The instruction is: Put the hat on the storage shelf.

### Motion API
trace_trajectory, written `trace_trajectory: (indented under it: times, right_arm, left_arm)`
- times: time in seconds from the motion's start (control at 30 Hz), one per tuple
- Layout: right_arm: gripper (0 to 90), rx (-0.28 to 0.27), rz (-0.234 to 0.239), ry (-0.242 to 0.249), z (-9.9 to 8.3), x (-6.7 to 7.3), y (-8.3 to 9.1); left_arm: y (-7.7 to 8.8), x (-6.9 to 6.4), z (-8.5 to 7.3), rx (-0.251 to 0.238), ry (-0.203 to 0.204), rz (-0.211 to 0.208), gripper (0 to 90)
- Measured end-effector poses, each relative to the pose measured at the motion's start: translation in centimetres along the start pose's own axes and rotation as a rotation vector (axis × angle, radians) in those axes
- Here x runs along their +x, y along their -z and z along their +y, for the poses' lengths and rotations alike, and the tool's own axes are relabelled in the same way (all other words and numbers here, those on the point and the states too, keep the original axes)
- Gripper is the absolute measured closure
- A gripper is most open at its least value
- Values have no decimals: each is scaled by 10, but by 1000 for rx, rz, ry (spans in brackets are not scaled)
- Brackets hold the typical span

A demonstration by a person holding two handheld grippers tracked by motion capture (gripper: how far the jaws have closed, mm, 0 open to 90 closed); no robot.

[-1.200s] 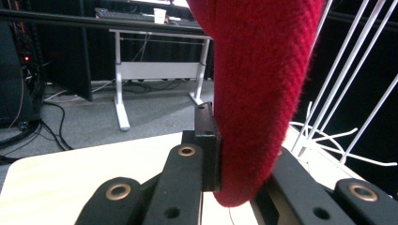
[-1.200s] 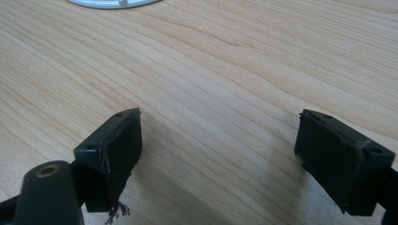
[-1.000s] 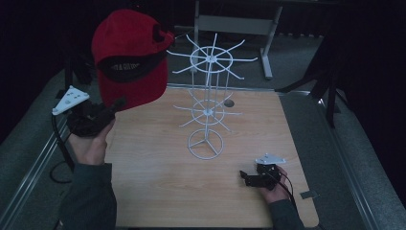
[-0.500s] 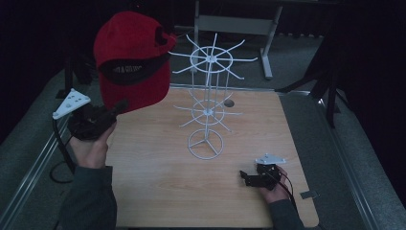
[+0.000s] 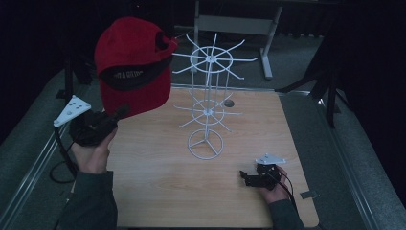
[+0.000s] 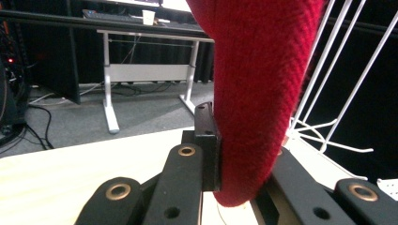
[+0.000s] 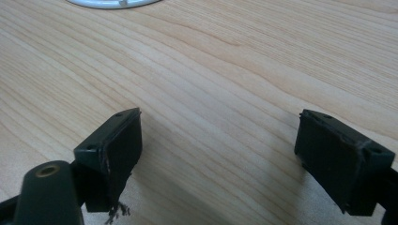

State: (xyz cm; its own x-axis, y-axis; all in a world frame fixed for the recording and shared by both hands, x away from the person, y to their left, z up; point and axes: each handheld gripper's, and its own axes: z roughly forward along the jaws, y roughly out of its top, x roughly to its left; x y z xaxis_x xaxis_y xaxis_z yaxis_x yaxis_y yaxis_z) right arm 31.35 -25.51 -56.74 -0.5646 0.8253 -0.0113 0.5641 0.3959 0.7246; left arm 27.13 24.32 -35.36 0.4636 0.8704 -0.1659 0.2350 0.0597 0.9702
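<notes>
Cap [image 5: 133, 72] — red, baseball style — held aloft over the table's left side by the left gripper [image 5: 115, 115], jaws clamped on the fabric edge, carried slightly nearer the white wire display rack [image 5: 207, 106] than half a second earlier but not yet on any arm. Right gripper [image 5: 249, 177] unchanged — resting low on the wooden table [image 5: 158, 191], jaws wide apart, gripping nothing. Probably a hanging move under way, judging by the drift toward the rack.
</notes>
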Motion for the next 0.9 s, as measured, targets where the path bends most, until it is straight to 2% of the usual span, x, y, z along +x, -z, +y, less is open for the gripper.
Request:
trace_trajectory:
  times: [0.37, 0.47, 0.57, 0.77, 0.9]
  right_arm:
    - [151, -2, -1, 1, 0, 0, 0]
    - [151, -1, -1, 1, 0, 0, 0]
    - [151, -1, 0, 1, 0, 0, 0]
    - [151, -3, -1, 0, 0, 0, 0]
    - [151, -3, -1, 0, 0, 0, 0]
  left_arm:
    - [-3, 3, -22, -2, 15, 9, 859]
    - [-4, 4, -31, -11, 10, 20, 858]
    - [-7, 4, -42, -13, 15, 14, 858]
    - [-14, 2, -59, 12, 26, 2, 858]
    - [-18, -1, -66, 37, 15, 3, 857]
